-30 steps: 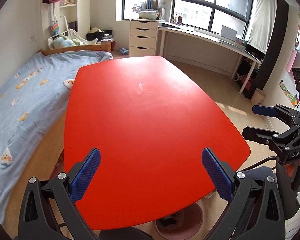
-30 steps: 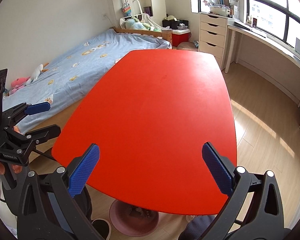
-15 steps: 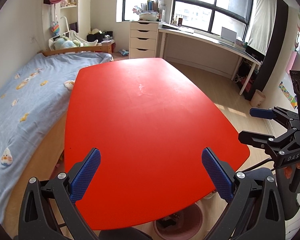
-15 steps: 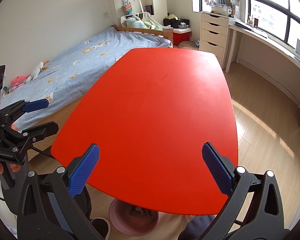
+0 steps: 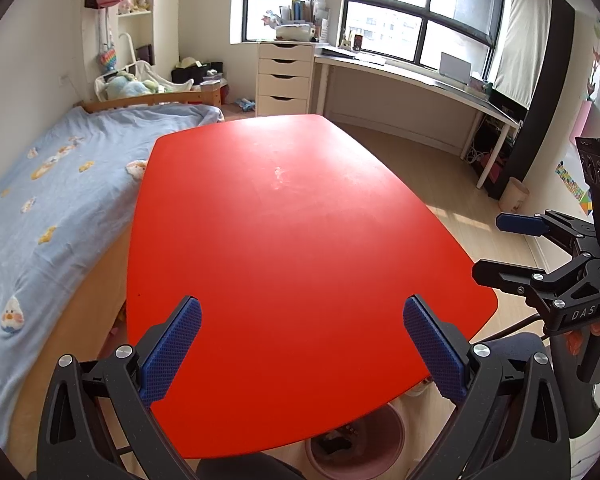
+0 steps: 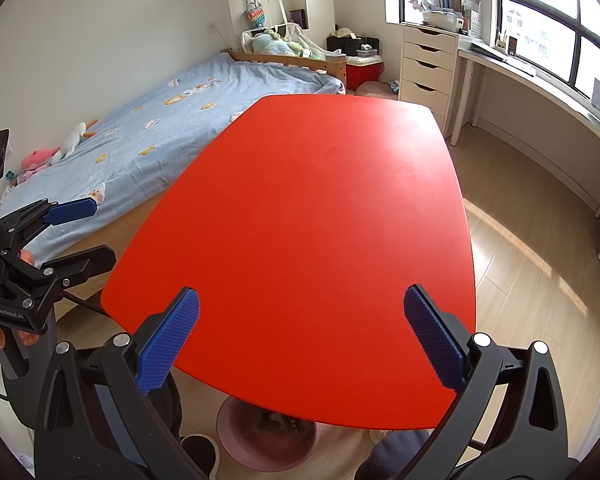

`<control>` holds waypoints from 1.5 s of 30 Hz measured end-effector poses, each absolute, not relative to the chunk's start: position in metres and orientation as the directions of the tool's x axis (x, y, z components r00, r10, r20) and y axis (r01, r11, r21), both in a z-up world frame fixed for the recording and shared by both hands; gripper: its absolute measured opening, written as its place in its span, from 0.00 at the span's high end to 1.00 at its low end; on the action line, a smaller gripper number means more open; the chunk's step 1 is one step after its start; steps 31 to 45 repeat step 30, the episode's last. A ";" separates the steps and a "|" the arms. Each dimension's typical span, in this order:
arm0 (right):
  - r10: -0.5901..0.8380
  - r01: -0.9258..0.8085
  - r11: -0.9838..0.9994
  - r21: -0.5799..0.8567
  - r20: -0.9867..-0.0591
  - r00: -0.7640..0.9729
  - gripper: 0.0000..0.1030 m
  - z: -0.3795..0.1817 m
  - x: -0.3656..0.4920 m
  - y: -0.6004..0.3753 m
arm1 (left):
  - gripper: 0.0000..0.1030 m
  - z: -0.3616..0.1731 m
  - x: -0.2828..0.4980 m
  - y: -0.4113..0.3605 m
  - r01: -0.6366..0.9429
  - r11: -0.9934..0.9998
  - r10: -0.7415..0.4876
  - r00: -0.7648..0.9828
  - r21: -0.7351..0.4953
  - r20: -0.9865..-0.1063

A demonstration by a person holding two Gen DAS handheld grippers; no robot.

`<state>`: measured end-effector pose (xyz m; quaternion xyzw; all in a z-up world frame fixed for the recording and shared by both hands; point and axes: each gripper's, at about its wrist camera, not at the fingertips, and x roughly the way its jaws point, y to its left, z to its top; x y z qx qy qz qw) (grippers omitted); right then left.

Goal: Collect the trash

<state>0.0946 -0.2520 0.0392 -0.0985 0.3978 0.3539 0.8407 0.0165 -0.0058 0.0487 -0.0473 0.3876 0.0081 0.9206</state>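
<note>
- While both tools hover over the near edge of the red table, the left gripper has its blue-padded fingers spread wide apart with nothing between them, and the right gripper is the same: apart and holding nothing
- Nothing that reads as trash lies on the tabletop in either view; only a pale scuff shows near the middle, which looks like a mark and not an object
- What may be the collected rubbish sits as dark bits in the pink bin on the floor under the near edge, though it is too hidden to be sure
- Risk, as I judge it: mistaking the scuff for litter and scraping the pads on the bare surface
- Another risk: reaching low for the bin and knocking a finger on the table's rim, since the bin is partly tucked beneath it
- The two tools are held near each other, so swinging either inward could clash them
</note>
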 end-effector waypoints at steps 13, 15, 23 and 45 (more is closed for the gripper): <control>0.512 -0.674 0.730 0.110 -0.742 0.433 0.03 0.037 0.095 -0.252 | 0.06 0.049 0.015 -0.009 -0.051 0.995 -0.025 0.699 -0.085 -0.714; 0.512 -0.674 0.730 0.111 -0.742 0.433 0.03 0.037 0.095 -0.252 | 0.06 0.049 0.015 -0.010 -0.051 0.995 -0.025 0.699 -0.085 -0.715; 0.511 -0.674 0.730 0.109 -0.742 0.434 0.03 0.036 0.095 -0.253 | 0.06 0.049 0.016 -0.013 -0.045 0.994 -0.040 0.696 -0.100 -0.716; 0.510 -0.674 0.731 0.107 -0.742 0.435 0.03 0.036 0.095 -0.253 | 0.06 0.049 0.016 -0.014 -0.044 0.996 -0.027 0.697 -0.081 -0.716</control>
